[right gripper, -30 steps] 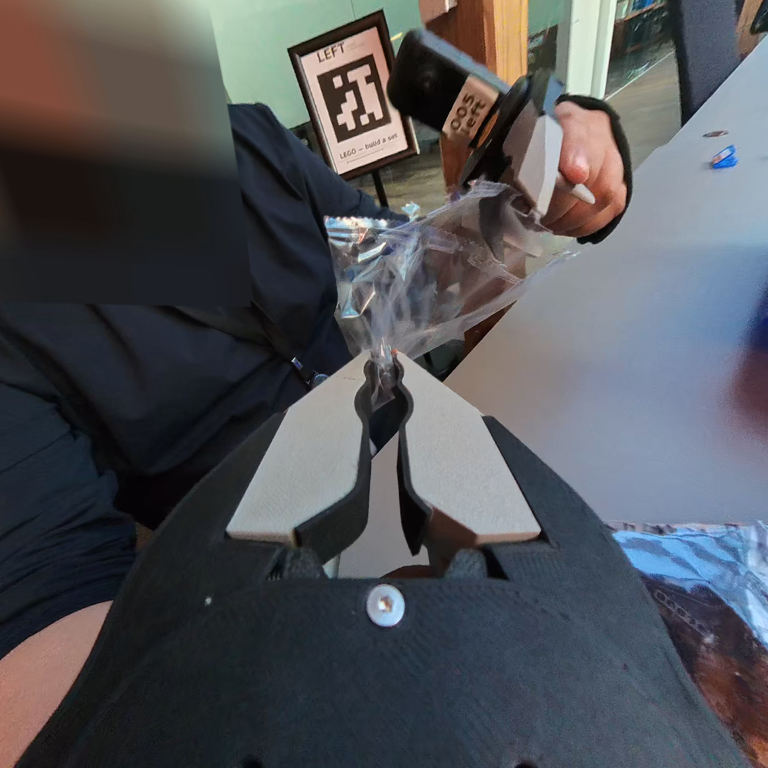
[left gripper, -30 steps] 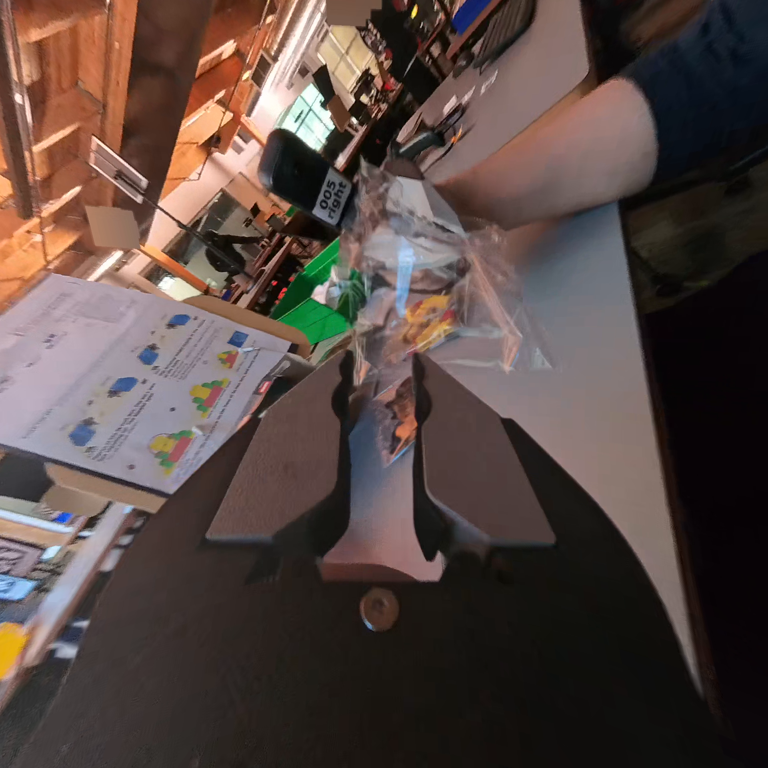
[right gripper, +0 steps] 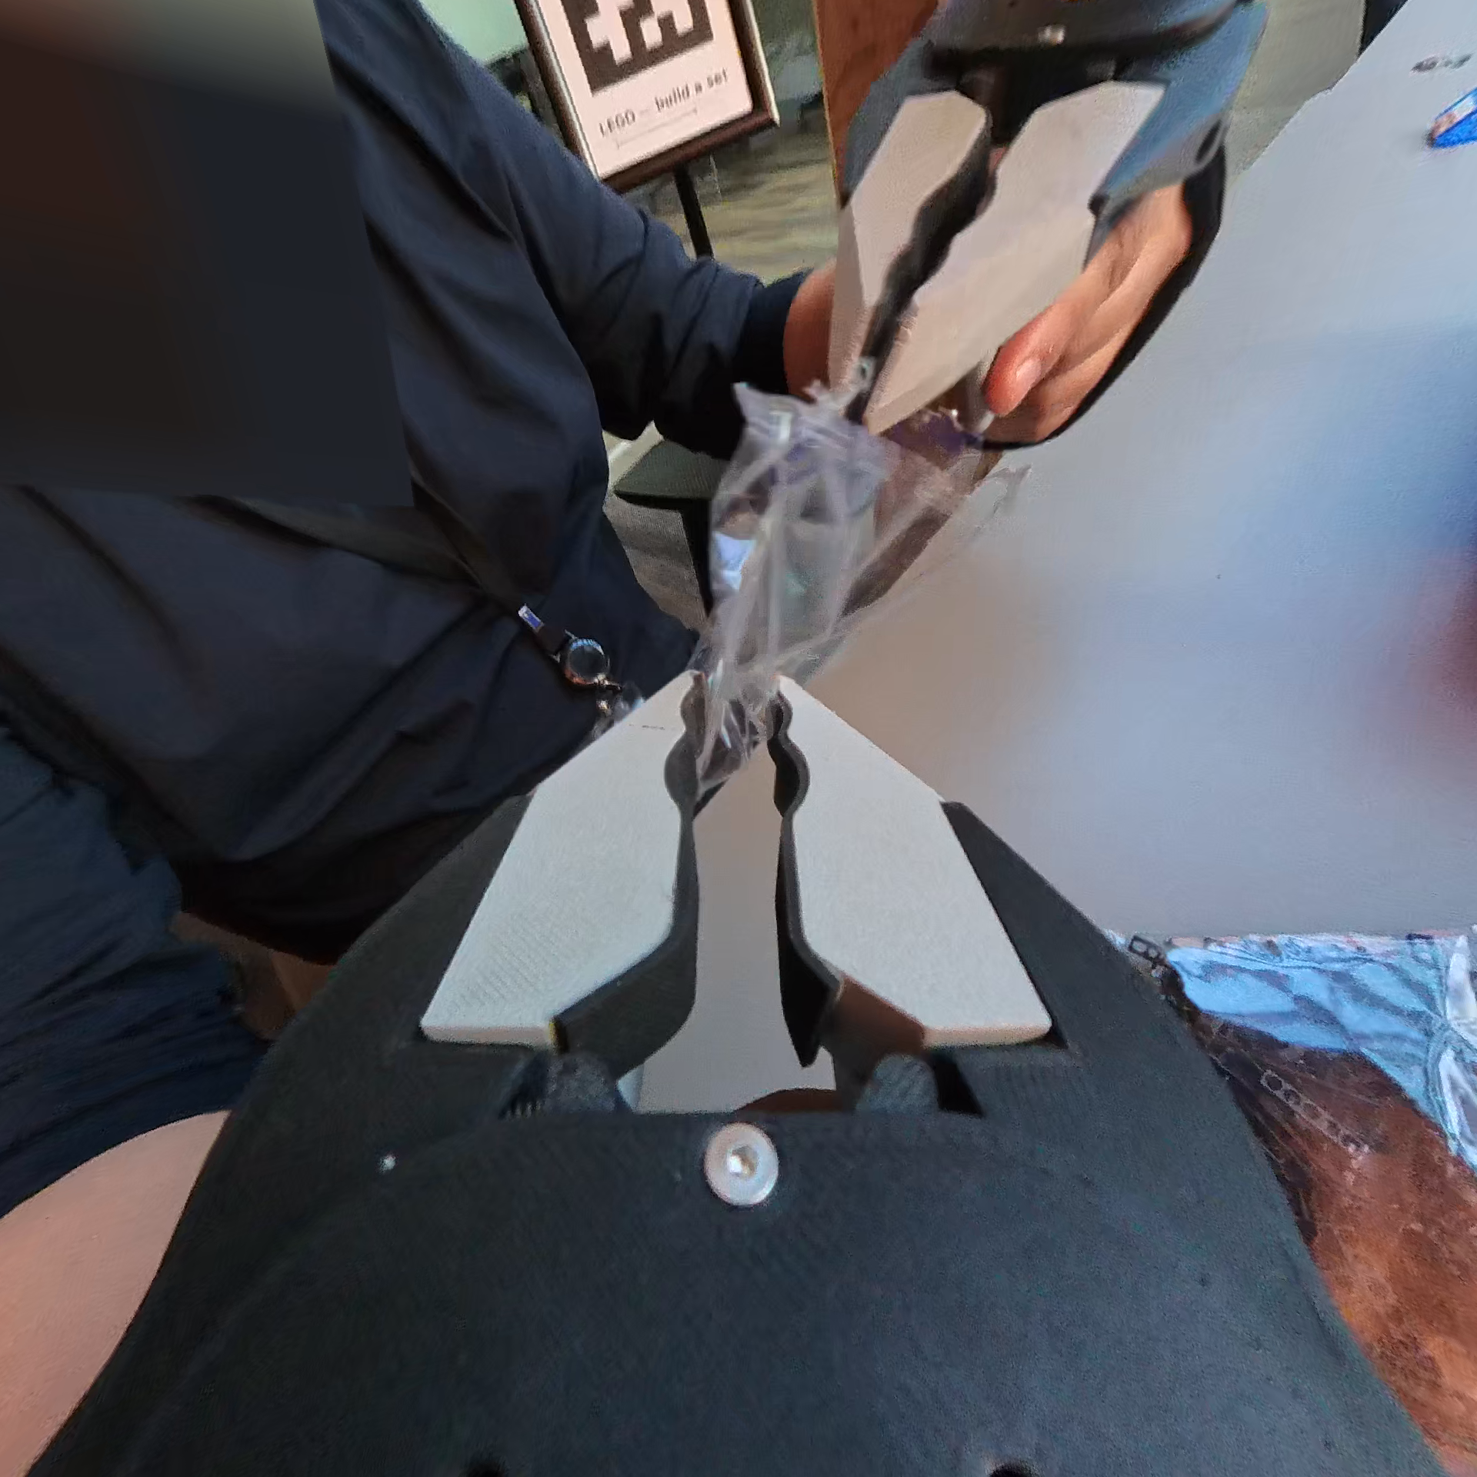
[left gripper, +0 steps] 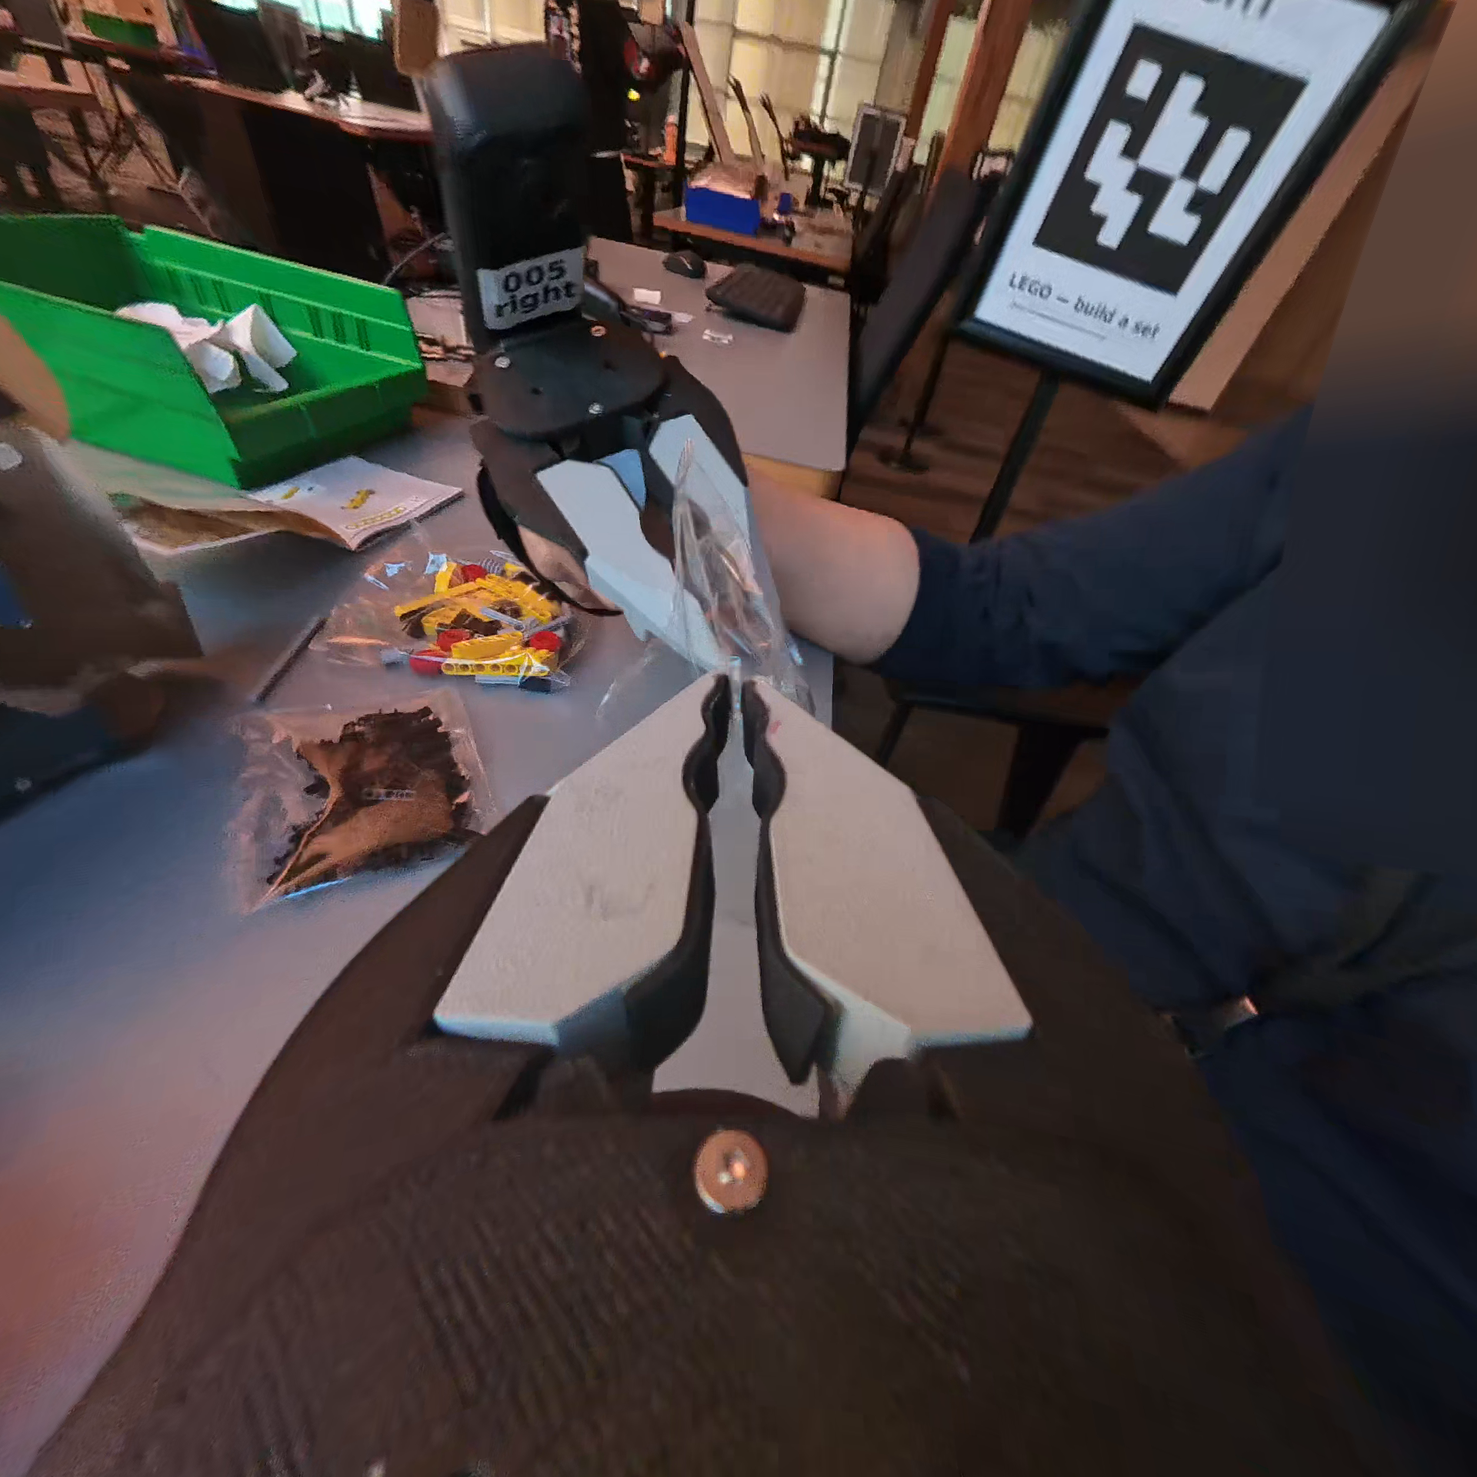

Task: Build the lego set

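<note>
A clear plastic bag (right gripper: 799, 551) hung stretched between the two tools, above the near edge of the grey bench (right gripper: 1199, 639). The right tool (right gripper: 734, 723) was clenched on one crumpled end of the bag, the film bunched between its tips. The left tool (left gripper: 733, 686) had its tips almost together on the other end; in the right wrist view its pale fingers (right gripper: 943, 352) pinched the film just in front of the hand (right gripper: 1071, 344) that held it. Both tools thus gripped the same bag, facing each other, the bag taut and twisted in the gap.

The film was thin, glossy and creased, with small dark pieces faintly visible inside; what they were could not be told. Each tool had flat, matte, wedge-shaped pale pads edged by wavy black rubber, set in a coarse black printed body with a silver screw.

On the bench to the left lay a second bag (left gripper: 479, 631) of yellow, red and grey pieces, and nearer, a third bag (left gripper: 368, 799) of dark pieces, both flat and shiny. Behind them lay a booklet (left gripper: 360, 503) beside a green ribbed bin (left gripper: 240, 400) with crumpled white paper (left gripper: 224, 344) in it. A framed sign (left gripper: 1159, 176) stood on a stand past the bench edge.
</note>
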`<state>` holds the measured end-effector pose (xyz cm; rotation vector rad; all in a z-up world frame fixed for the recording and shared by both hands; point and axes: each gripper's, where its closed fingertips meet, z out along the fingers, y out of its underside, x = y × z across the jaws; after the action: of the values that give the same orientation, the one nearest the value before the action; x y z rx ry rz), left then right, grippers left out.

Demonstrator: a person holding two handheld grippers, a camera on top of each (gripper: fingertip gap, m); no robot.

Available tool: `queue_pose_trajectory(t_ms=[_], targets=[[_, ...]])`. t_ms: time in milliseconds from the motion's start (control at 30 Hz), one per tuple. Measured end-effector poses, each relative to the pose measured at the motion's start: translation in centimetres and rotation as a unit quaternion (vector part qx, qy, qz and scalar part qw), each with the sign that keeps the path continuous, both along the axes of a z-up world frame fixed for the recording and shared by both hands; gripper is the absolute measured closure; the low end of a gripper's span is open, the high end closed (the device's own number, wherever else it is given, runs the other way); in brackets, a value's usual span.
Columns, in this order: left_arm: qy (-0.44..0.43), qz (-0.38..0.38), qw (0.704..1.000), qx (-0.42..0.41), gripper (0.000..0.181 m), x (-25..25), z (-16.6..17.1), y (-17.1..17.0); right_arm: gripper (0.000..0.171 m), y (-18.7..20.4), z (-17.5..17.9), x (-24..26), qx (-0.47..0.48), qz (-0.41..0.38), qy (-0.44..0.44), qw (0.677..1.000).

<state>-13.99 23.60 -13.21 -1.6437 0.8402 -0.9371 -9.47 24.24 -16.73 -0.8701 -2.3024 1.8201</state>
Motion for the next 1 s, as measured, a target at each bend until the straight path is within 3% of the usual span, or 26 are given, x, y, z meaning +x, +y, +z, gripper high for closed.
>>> queue_pose_trajectory(t_ms=[200,367,467,567,633,767,1000], targets=[[-0.005,0.057,0.998,-0.03,0.181,-1.6,-0.6,1.8,0.141,2.6,1.0,-1.0,-0.019,-0.075,0.01,0.997],[-0.09,0.124,0.987,-0.058,0.181,-3.9,0.6,3.9,0.122,5.5,2.8,-2.2,-0.058,-0.158,0.024,0.985],[-0.13,0.155,0.977,-0.071,0.181,-5.1,0.9,4.8,0.108,8.8,4.1,-3.7,-0.063,-0.259,0.061,0.962],[-0.156,0.173,0.969,-0.078,0.181,-5.8,1.0,5.4,0.111,11.9,5.2,-4.2,-0.064,-0.342,0.087,0.934],[-0.178,0.172,0.965,-0.087,0.181,-5.9,1.2,5.5,0.122,11.9,6.1,-3.9,-0.063,-0.344,0.113,0.93],[-0.186,0.177,0.962,-0.095,0.181,-5.7,1.1,5.8,0.124,9.7,6.4,-3.8,-0.037,-0.311,0.138,0.94],[-0.203,0.164,0.958,-0.116,0.181,-4.8,0.9,5.7,0.103,9.0,4.6,-6.2,0.035,-0.34,0.135,0.93]])
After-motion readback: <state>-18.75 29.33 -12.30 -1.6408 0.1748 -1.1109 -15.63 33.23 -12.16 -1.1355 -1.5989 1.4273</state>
